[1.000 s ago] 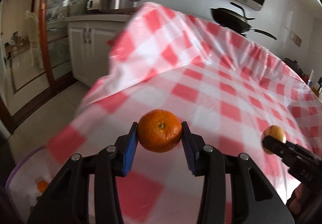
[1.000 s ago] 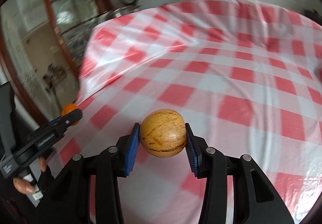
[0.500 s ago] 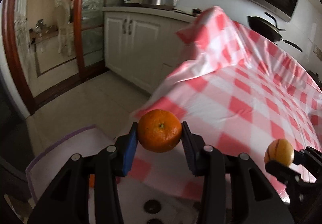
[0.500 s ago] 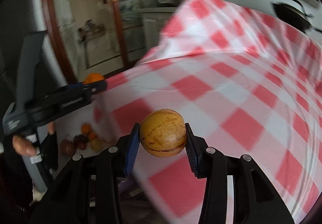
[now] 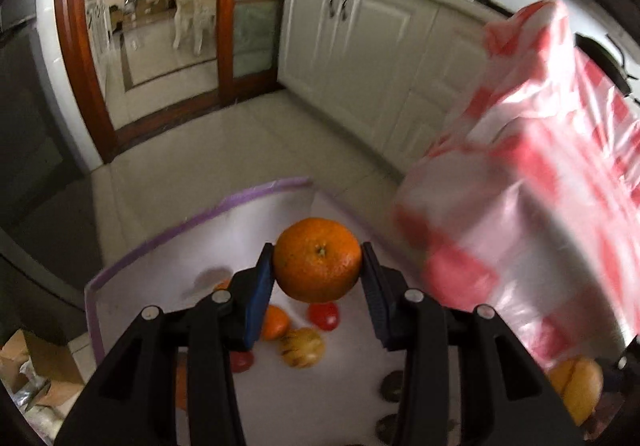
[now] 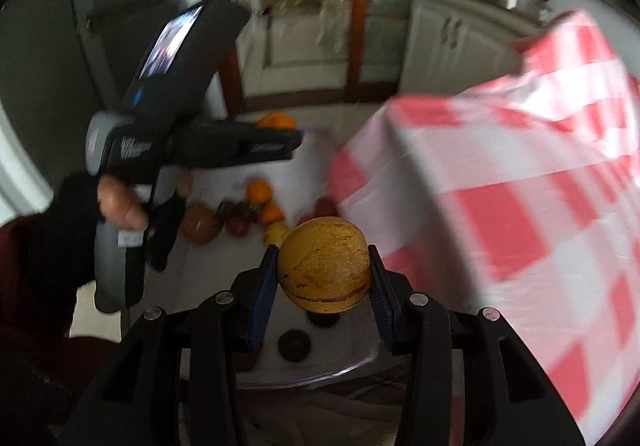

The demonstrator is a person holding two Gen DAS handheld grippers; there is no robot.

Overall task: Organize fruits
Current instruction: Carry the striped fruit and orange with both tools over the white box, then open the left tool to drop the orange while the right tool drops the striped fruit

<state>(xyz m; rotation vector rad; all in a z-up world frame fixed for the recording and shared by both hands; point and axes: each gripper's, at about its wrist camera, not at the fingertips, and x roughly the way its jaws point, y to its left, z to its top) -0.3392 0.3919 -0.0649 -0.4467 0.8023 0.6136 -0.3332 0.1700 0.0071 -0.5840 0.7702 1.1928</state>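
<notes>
While the left claw (image 5: 318, 278) clamps an orange (image 5: 317, 260) between its blue pads, it hangs over a white bin (image 5: 168, 246) with a purple rim that stands on the tiled floor. Inside the bin, at six o'clock from the orange, lie a red fruit (image 5: 323, 316), a smaller orange fruit (image 5: 275, 322) and a yellow striped fruit (image 5: 301, 346). The right claw (image 6: 323, 278) grips a yellow fruit with brown streaks (image 6: 323, 265), and more fruit lies in the bin at ten o'clock from it. A red-checked cloth (image 6: 520, 185) drapes the counter at three o'clock. The gloved left hand (image 6: 100, 217) sits at nine o'clock.
</notes>
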